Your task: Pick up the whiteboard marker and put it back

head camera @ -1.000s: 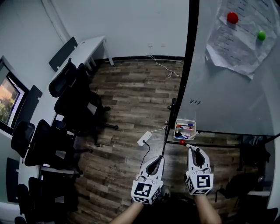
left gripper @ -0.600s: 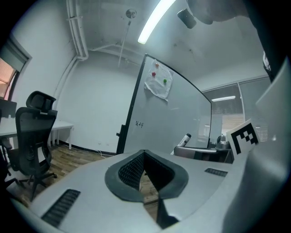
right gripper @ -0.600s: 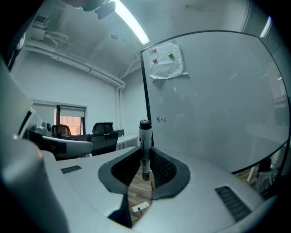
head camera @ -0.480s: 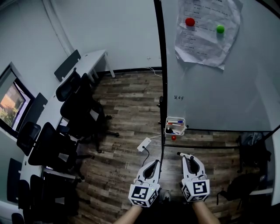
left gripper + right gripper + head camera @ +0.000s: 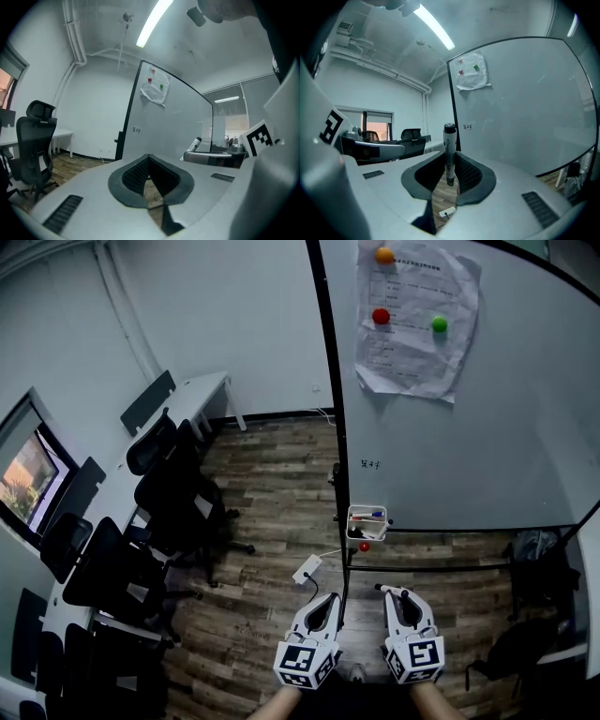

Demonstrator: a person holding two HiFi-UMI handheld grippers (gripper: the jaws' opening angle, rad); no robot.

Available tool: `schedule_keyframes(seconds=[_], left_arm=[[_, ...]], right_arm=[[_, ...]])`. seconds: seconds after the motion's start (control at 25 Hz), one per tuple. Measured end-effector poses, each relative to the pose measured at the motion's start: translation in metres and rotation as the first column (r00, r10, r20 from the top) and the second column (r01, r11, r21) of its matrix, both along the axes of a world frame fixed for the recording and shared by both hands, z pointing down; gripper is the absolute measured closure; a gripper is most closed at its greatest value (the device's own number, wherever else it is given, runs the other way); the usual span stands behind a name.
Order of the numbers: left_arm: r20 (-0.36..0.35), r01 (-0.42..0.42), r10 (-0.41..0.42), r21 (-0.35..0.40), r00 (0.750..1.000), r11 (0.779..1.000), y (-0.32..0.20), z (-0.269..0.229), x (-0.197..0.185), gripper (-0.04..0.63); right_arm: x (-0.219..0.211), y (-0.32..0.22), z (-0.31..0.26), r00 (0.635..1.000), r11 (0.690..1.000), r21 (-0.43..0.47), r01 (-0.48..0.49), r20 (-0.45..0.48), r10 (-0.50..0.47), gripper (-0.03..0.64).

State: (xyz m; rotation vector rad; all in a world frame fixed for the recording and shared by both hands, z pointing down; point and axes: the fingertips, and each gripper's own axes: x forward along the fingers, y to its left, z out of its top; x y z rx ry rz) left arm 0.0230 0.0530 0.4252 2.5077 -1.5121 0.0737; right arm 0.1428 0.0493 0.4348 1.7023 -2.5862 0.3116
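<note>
White marker (image 5: 449,152), 1, clenched in right claw (image 5: 394,593); left claw (image 5: 149,158) closed, empty; 3 magnets (image 5: 381,316) on whiteboard (image 5: 487,446).

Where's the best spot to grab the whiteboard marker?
Probably on its barrel, coming in from the side, the way the right gripper holds it. The whiteboard marker is a thin round tube standing upright, so pads pressing across the barrel get the most surface, and its top end sticks clear.
</note>
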Motion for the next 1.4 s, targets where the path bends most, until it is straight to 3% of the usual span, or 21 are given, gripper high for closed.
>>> schedule_keyframes(seconds=[0.28,0.68,0.84,1.0,1.12,1.4], left_arm=[[0.011,-0.037,0.037,0.053,0.999,0.998,-0.003,-0.015,0.002,0.588],[0.014,-0.095,0.094,0.071,0.995,0.993,0.000,-0.021,-0.007,0.589],[0.003,-0.084,0.084,0.062,0.996,0.995,0.009,-0.019,-0.018,0.589],[0.045,-0.075,0.072,0.055,0.996,0.996,0.011,-0.013,-0.026,0.589],[0.013,-0.058,0.057,0.067,0.998,0.996,0.013,-0.018,-0.033,0.589],[0.016,-0.046,0.045,0.053,0.999,0.998,0.014,-0.015,-0.036,0.589]], right_arm=[[-0.004,0.005,-0.010,1.000,1.000,0.026,-0.017,-0.018,0.018,0.541],[-0.019,0.013,-0.020,0.998,0.999,0.033,-0.041,-0.036,0.042,0.541],[-0.031,0.020,-0.021,0.999,0.999,0.029,-0.035,-0.033,0.036,0.541],[-0.040,0.023,-0.020,0.999,0.999,0.025,-0.028,-0.037,0.028,0.541],[-0.045,0.026,-0.018,0.999,0.999,0.020,-0.025,-0.039,0.026,0.541],[-0.045,0.030,-0.017,0.998,0.999,0.014,-0.037,-0.046,0.038,0.541]])
